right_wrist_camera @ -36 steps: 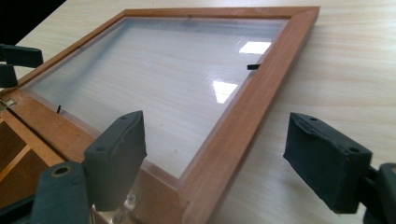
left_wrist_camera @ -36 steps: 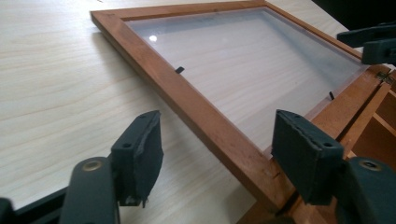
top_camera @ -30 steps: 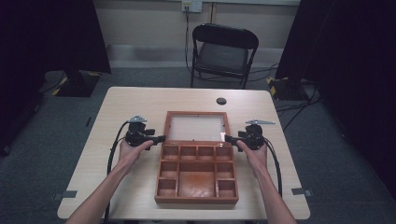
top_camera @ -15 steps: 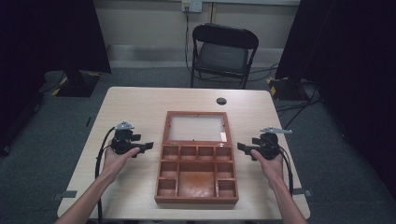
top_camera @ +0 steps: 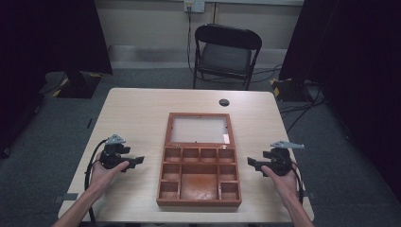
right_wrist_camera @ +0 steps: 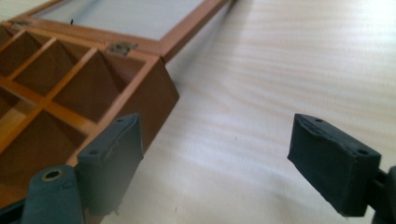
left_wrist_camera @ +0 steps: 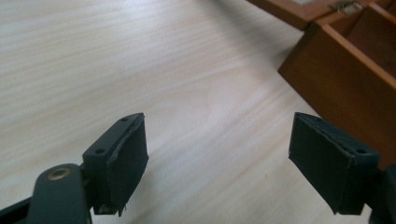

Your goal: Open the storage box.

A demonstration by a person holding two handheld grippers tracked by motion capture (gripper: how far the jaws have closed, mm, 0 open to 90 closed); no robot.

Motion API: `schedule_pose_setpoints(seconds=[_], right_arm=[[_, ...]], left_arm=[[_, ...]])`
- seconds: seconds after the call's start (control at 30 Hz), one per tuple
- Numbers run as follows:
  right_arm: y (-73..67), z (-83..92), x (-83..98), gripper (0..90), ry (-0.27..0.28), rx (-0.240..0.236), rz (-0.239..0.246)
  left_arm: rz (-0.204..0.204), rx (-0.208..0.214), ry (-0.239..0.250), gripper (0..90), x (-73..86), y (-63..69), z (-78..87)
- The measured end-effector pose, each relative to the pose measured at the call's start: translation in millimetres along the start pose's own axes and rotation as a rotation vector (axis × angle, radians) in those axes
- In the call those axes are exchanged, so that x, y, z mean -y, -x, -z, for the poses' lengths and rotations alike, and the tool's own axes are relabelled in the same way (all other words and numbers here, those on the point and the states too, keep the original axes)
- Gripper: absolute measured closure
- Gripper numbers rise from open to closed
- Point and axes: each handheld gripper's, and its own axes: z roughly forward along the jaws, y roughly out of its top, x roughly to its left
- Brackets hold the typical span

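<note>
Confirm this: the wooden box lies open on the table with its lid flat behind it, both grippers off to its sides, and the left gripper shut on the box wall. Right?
Not quite. The left gripper is open with nothing between its jaws, as the left gripper view shows; the box stands apart from it. The lid and the right gripper are as stated.

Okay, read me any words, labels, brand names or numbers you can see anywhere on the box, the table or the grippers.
No readable text anywhere.
Wooden box: bare wood, no label or brand.
Small pale tag by the box's hinge: too small to tell whether it bears print.
Wall socket: too small to read.
Table: plain wood grain.
Left gripper and right gripper: plain black pads, no lettering.
</note>
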Motion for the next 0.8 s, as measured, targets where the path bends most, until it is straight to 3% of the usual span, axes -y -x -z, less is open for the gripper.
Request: schedule_pose_setpoints(seconds=[0.07,0.17,0.27,0.3,0.37,0.43,0.5,0.6,0.8], right_arm=[[-1.1,2.4,6.7,16.2,-0.023,0.000,0.000],[-2.0,2.1,15.2,16.2,-0.061,0.016,0.016],[-0.1,0.2,24.5,16.5,-0.091,0.048,0.019],[1.0,-1.4,27.9,16.4,-0.108,0.073,0.036],[3.6,-3.7,34.4,15.2,-0.119,0.090,0.025],[3.7,-4.7,38.7,14.7,-0.116,0.141,0.056],[5.6,-6.0,40.6,14.3,-0.100,0.176,0.087],[7.3,-7.3,46.6,12.6,-0.056,0.212,0.115],[7.4,-7.1,48.7,12.5,-0.041,0.216,0.110]], left_arm=[[-0.016,-0.015,-0.029,18.4,2.9,-0.5,0.6],[-0.014,-0.079,-0.058,18.6,7.6,-2.4,1.4],[-0.039,-0.088,-0.091,19.4,12.6,-3.7,-2.8],[-0.071,-0.118,-0.085,18.9,15.0,-2.8,-4.1],[-0.090,-0.147,-0.069,18.9,17.4,-1.4,-5.3],[-0.084,-0.146,-0.052,16.4,18.6,-1.1,-7.5],[-0.083,-0.153,0.004,13.6,23.8,-1.9,-9.9],[-0.084,-0.156,0.001,12.7,23.9,-1.8,-9.5],[-0.071,-0.162,0.003,12.4,24.3,-0.8,-9.7]])
